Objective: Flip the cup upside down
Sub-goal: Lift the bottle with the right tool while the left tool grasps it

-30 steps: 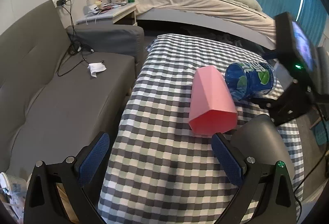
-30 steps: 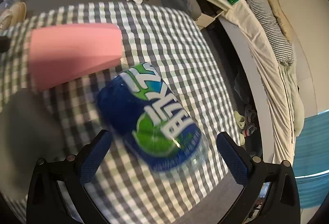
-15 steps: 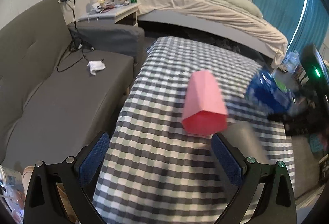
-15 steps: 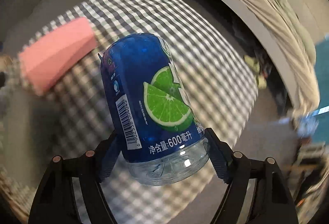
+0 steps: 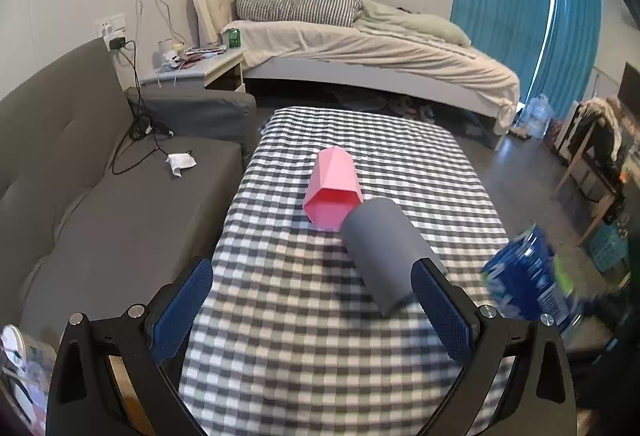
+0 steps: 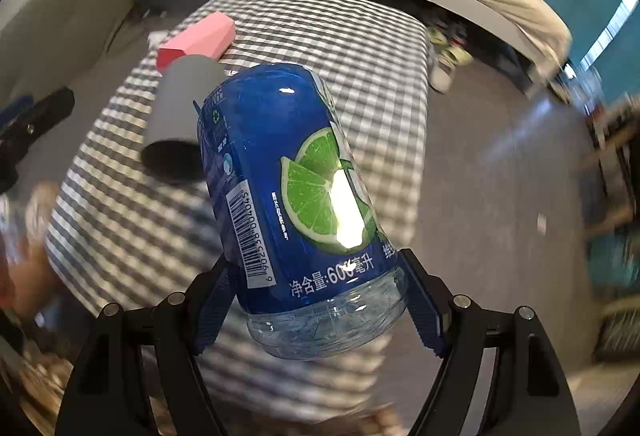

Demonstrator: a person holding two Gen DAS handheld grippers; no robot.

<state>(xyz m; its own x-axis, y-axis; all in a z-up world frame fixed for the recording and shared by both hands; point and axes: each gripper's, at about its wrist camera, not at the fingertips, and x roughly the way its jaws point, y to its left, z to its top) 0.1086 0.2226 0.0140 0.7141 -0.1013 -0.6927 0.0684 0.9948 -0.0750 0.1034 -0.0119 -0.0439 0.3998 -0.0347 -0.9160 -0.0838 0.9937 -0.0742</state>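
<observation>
Two cups lie on their sides on the checked table (image 5: 304, 348). The pink faceted cup (image 5: 334, 187) has its mouth towards me. The grey cup (image 5: 380, 252) touches it and points at my left gripper (image 5: 312, 276), which is open and empty just short of the grey cup. In the right wrist view my right gripper (image 6: 314, 268) is shut on a blue lime-label bottle (image 6: 296, 187), held in the air off the table's right side. The grey cup (image 6: 180, 103) and pink cup (image 6: 196, 39) lie behind it. That bottle (image 5: 528, 284) shows blurred at the right of the left wrist view.
A grey sofa (image 5: 100, 203) runs along the table's left side with a crumpled tissue (image 5: 181, 163) on it. A bed (image 5: 360, 51) and a nightstand (image 5: 200, 69) stand beyond. Bare floor (image 6: 500, 155) lies to the table's right.
The right gripper shut on the blue bottle and lifted it off the table, out to the right. The left gripper pulled back, and the grey cup shows fully.
</observation>
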